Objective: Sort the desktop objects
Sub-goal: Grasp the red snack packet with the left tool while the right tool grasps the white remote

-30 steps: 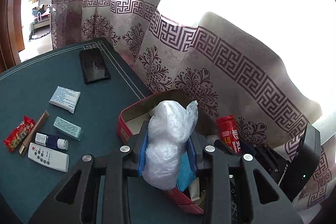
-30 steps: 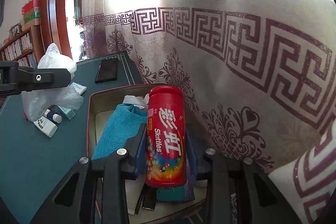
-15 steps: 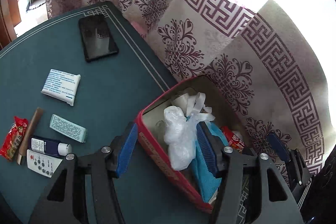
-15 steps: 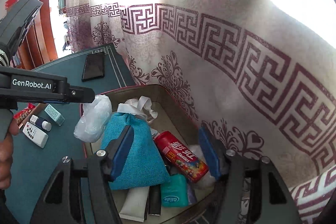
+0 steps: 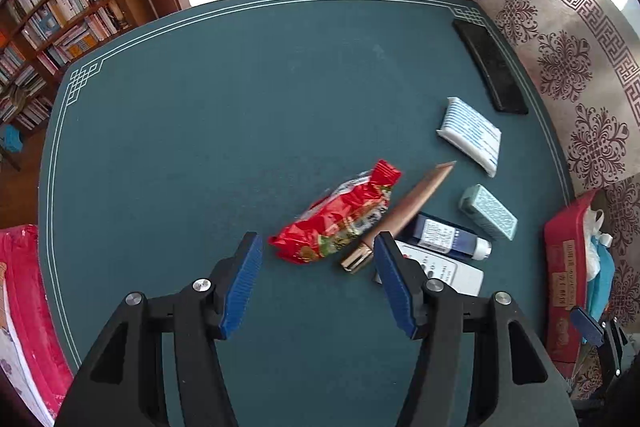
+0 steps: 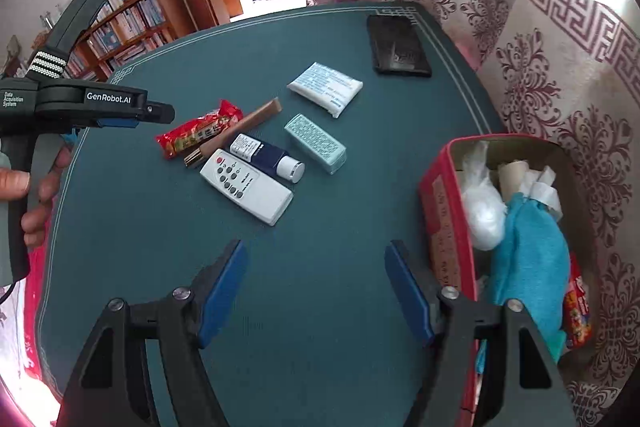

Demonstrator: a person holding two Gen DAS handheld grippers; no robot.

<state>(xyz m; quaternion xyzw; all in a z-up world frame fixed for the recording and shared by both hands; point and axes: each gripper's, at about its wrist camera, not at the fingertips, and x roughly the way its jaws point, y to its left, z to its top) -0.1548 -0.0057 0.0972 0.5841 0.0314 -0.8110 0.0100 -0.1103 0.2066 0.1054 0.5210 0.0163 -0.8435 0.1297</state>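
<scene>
My left gripper stands open just above the table, its tips on either side of a red snack packet and the metal end of a brown stick, touching neither. My right gripper hangs over bare green felt with its jaws opening and nothing between them. Beyond it lie a white remote, a navy tube, a teal box and a tissue pack. The red box at the right holds a white plastic bag, a teal pouch and a Skittles can.
A black phone lies near the table's far right corner. A patterned curtain hangs close behind the red box. A hand holds the left gripper at the table's left edge. Bookshelves stand beyond the table.
Both grippers opened and let go over the red box, the left of the plastic bag, the right of the Skittles can. Both then swung left, out over the table.
</scene>
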